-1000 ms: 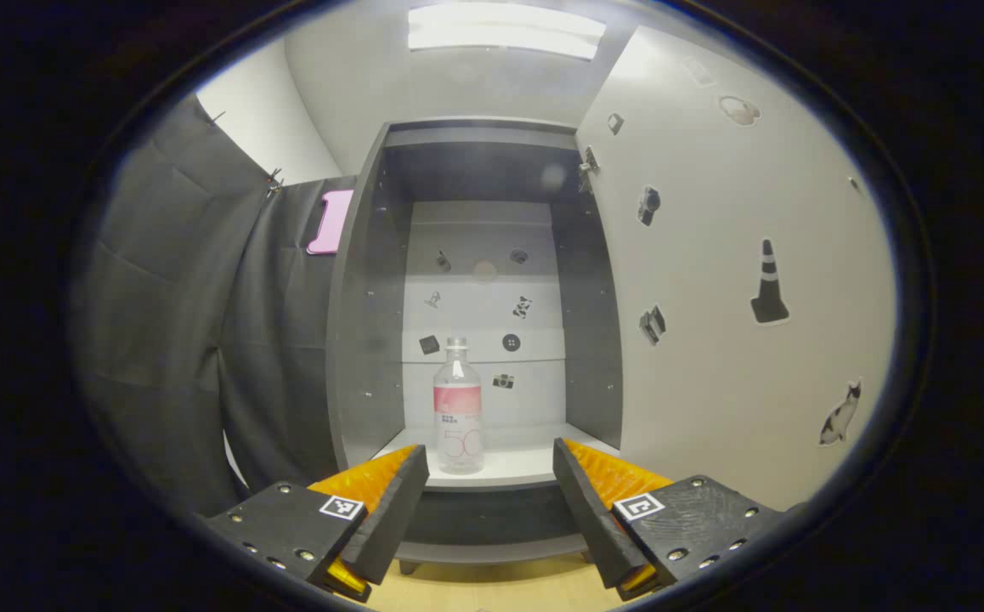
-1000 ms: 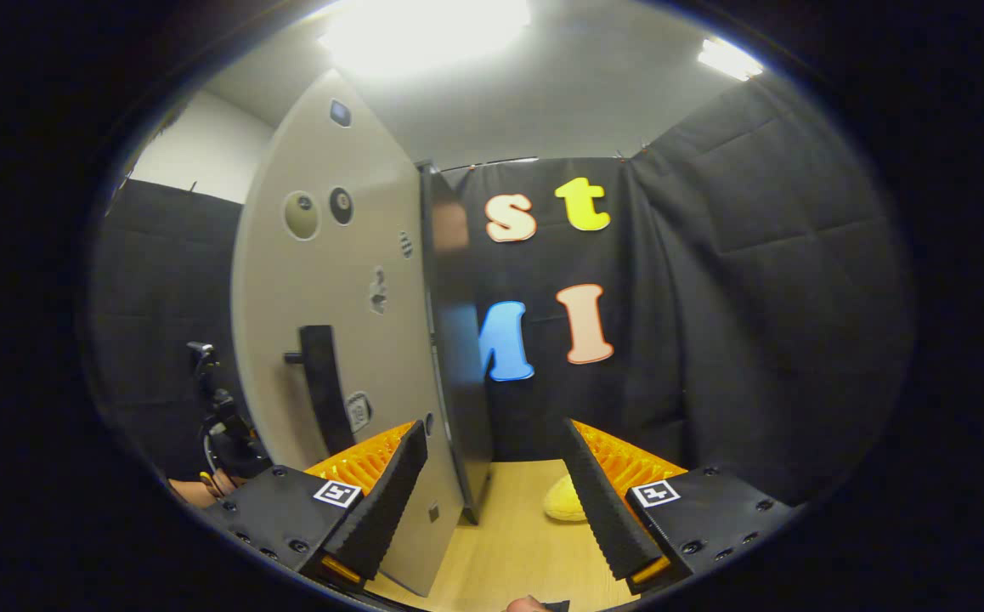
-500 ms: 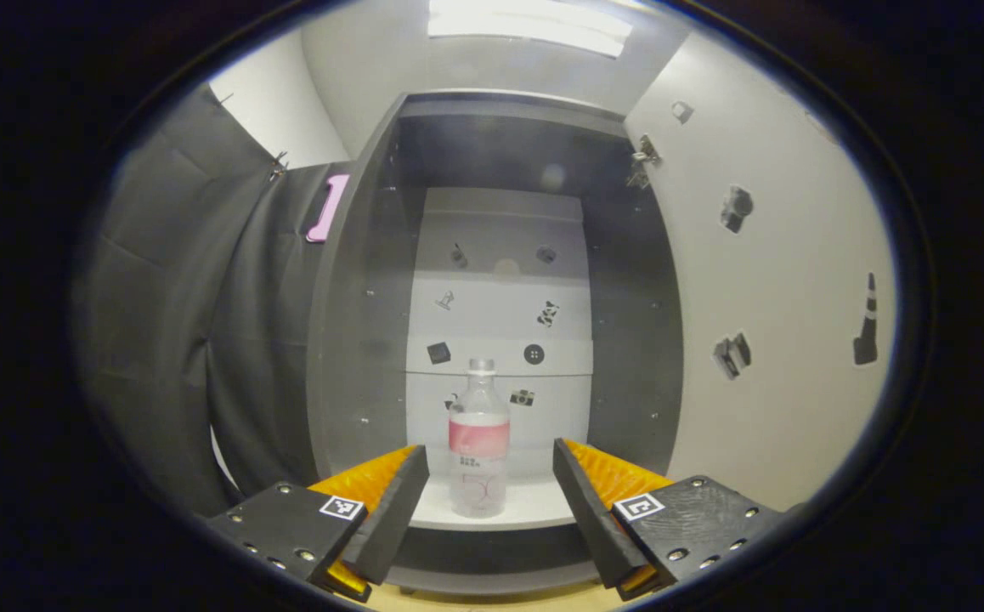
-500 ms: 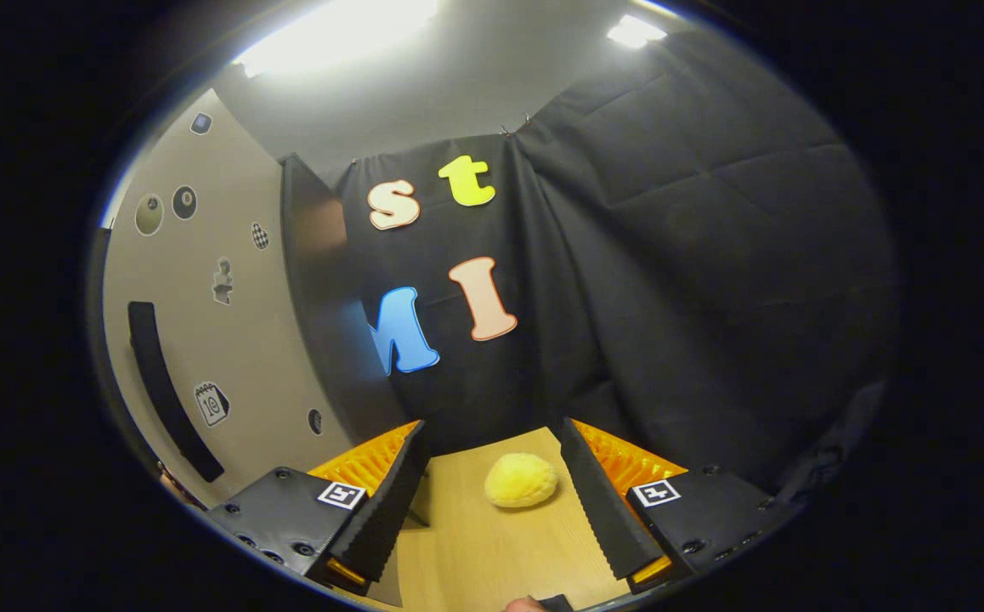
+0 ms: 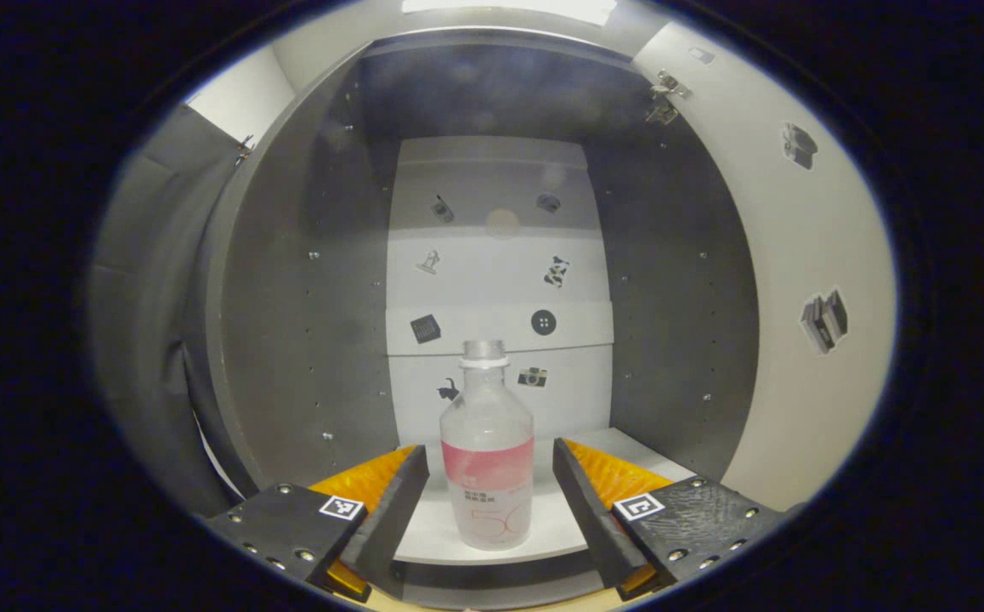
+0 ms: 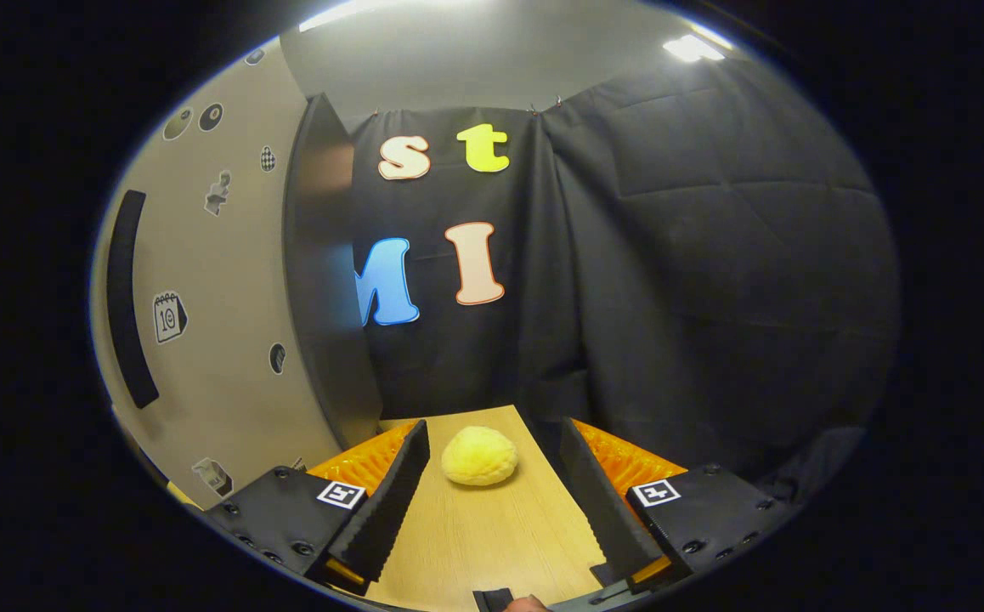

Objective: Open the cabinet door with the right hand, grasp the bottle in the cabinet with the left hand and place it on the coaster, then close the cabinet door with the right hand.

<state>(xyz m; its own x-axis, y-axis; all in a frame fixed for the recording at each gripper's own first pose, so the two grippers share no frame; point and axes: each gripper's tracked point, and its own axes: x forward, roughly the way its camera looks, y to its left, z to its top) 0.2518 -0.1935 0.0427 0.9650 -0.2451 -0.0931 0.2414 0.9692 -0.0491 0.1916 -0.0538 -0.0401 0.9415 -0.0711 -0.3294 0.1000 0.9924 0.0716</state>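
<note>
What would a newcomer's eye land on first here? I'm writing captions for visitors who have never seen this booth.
Probably the clear bottle with a pink label, upright on the white shelf of the open cabinet, between the open jaws of the left gripper. In the right gripper view, a fuzzy yellow ball lies on the wooden table ahead of the open right gripper, beside the sticker-covered door.

With the cabinet door swung wide, open shelf space flanks the lone upright bottle.
</note>
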